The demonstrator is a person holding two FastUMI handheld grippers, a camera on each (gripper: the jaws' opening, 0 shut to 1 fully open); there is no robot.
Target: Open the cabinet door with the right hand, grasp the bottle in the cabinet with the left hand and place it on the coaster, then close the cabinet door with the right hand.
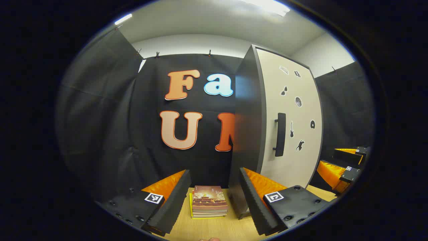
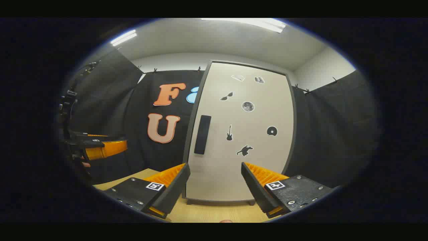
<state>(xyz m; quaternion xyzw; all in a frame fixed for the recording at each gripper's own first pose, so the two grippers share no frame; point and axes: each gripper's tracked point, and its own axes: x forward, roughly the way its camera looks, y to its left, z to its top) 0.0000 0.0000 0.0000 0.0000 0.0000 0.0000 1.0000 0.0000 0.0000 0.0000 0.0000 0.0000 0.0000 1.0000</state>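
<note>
Right gripper faces the tall cream-white cabinet door, dotted with small black stickers, its fingers spread apart and holding nothing, the long black vertical handle ahead and to the left of them. The door sits closed, so whatever is inside stays hidden. Over on the left gripper, jaws released too, a stack of books lies on the pale wooden tabletop between the fingers, beside the dark cabinet side.

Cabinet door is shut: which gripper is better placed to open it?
Right. The right gripper faces the cabinet door head-on, jaws open, handle just ahead. The left gripper points past it at books.
</note>
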